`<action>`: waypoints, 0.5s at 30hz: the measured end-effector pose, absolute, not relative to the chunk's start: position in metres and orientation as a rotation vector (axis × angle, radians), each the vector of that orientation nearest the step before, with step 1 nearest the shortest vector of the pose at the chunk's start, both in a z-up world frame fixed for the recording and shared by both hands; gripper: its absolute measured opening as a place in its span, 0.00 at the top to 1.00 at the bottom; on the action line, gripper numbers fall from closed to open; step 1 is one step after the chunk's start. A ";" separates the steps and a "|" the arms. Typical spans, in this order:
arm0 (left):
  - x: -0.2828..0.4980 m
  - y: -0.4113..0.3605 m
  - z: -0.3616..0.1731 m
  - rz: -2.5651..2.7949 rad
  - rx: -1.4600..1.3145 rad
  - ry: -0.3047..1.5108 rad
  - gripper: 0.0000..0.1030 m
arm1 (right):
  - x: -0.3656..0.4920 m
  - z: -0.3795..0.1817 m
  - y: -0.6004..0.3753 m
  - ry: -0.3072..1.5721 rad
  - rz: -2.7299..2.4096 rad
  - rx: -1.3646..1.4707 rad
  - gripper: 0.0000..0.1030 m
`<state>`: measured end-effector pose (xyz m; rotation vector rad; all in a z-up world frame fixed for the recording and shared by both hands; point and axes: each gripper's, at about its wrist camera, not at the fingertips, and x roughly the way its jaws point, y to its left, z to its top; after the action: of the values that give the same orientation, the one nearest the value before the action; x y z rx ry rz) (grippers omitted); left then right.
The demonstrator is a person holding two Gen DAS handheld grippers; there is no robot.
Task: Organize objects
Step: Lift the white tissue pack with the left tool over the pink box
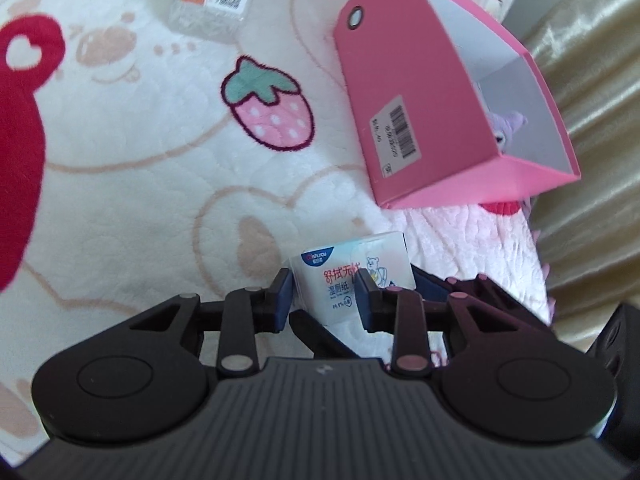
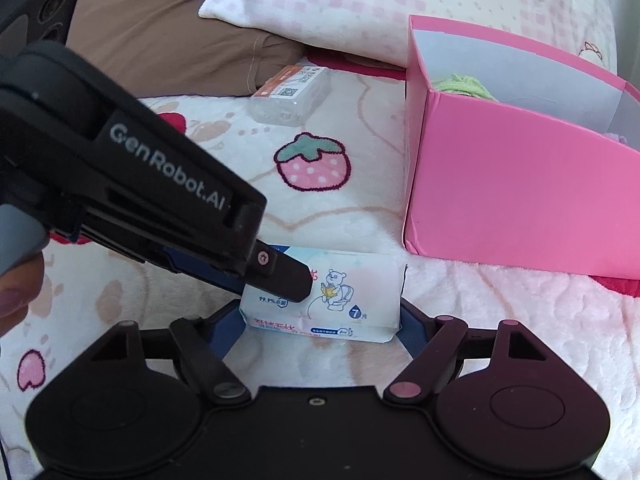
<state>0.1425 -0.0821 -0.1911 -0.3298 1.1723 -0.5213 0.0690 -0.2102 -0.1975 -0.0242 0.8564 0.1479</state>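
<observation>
A small white pack of wet wipes (image 1: 352, 276) with a bear drawing lies on the fluffy blanket; it also shows in the right wrist view (image 2: 332, 296). My left gripper (image 1: 326, 292) is closed onto one end of the pack. My right gripper (image 2: 320, 320) straddles the pack's two ends, its blue pads touching it. The left gripper's body (image 2: 132, 176) crosses the right wrist view from the upper left. An open pink box (image 1: 440, 92) stands beyond the pack, also in the right wrist view (image 2: 516, 184), holding a purple plush toy (image 1: 508, 128) and something green (image 2: 464, 84).
A clear plastic case with an orange label (image 1: 216, 0) lies farther back on the blanket, also in the right wrist view (image 2: 292, 96). A checked pillow (image 2: 360, 4) and brown fabric (image 2: 160, 28) lie behind. A golden cloth (image 1: 592, 120) borders the blanket.
</observation>
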 end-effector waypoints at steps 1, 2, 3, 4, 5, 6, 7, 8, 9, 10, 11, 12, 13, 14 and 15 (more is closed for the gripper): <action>0.138 -0.081 -0.187 -0.521 -0.321 1.158 0.70 | 0.068 -0.194 -0.209 0.864 0.151 -0.017 0.20; 0.134 -0.077 -0.182 -0.522 -0.326 1.149 0.70 | 0.067 -0.189 -0.208 0.866 0.153 -0.012 0.20; 0.131 -0.074 -0.178 -0.524 -0.339 1.149 0.70 | 0.064 -0.185 -0.207 0.865 0.154 -0.014 0.20; 0.128 -0.071 -0.174 -0.525 -0.355 1.153 0.70 | 0.060 -0.180 -0.204 0.864 0.155 -0.023 0.20; 0.124 -0.068 -0.170 -0.527 -0.365 1.156 0.70 | 0.055 -0.175 -0.202 0.860 0.157 -0.037 0.20; 0.121 -0.066 -0.166 -0.531 -0.369 1.163 0.70 | 0.050 -0.170 -0.199 0.859 0.158 -0.048 0.20; 0.116 -0.065 -0.161 -0.534 -0.372 1.167 0.70 | 0.046 -0.166 -0.196 0.864 0.157 -0.057 0.20; 0.112 -0.063 -0.156 -0.538 -0.371 1.163 0.70 | 0.042 -0.159 -0.193 0.870 0.152 -0.064 0.20; 0.107 -0.062 -0.150 -0.545 -0.364 1.156 0.70 | 0.038 -0.153 -0.190 0.873 0.146 -0.069 0.20; 0.103 -0.061 -0.145 -0.549 -0.357 1.151 0.70 | 0.035 -0.147 -0.187 0.878 0.141 -0.071 0.20; 0.099 -0.060 -0.140 -0.551 -0.358 1.149 0.70 | 0.033 -0.141 -0.186 0.887 0.139 -0.059 0.20; 0.096 -0.058 -0.136 -0.552 -0.365 1.150 0.70 | 0.031 -0.136 -0.186 0.896 0.137 -0.038 0.20; 0.093 -0.055 -0.131 -0.554 -0.378 1.152 0.70 | 0.031 -0.131 -0.187 0.908 0.134 -0.014 0.20; 0.090 -0.054 -0.127 -0.559 -0.391 1.151 0.70 | 0.029 -0.125 -0.187 0.916 0.131 -0.002 0.20; 0.087 -0.052 -0.123 -0.565 -0.399 1.149 0.70 | 0.026 -0.120 -0.187 0.919 0.125 0.003 0.20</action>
<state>0.0873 -0.0523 -0.1231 -0.3989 1.1487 -0.5649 0.0255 -0.1866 -0.1201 0.0025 0.9190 0.1253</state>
